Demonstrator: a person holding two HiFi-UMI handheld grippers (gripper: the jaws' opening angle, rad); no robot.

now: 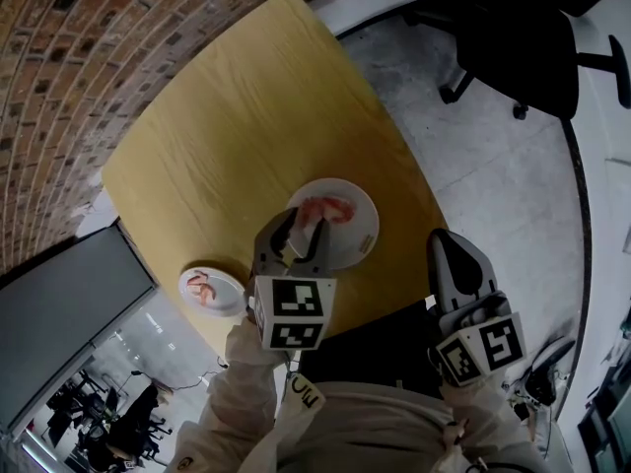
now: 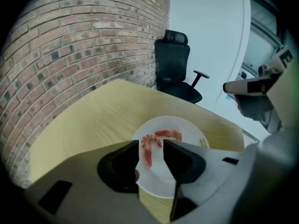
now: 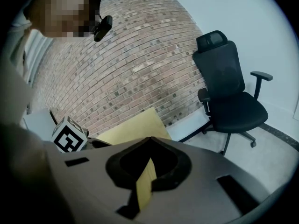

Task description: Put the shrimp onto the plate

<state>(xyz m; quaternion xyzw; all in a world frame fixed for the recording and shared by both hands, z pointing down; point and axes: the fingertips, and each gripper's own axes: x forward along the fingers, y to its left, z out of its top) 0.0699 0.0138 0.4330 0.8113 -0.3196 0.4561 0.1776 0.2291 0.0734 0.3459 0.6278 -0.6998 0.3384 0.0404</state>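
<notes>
Left claw (image 2: 151, 146) is open above two shrimp (image 2: 169, 134) on the white plate (image 2: 187, 129). Dipping low could knock them off. Right claw (image 3: 148, 140) is closed.

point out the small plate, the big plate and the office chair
small plate (image 1: 232, 284), head view, right rim
big plate (image 2: 188, 127), left gripper view, bare right side
office chair (image 3: 223, 66), right gripper view, backrest

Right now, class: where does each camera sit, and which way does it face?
Head view: on the head, looking down at table and big plate; left tongs and right tongs show.
Left gripper view: on left tongs, facing big plate and shrimp; open jaws show.
Right gripper view: on right tongs, facing chair; shut jaws show.
Shared: both gripper views see the chair.
</notes>
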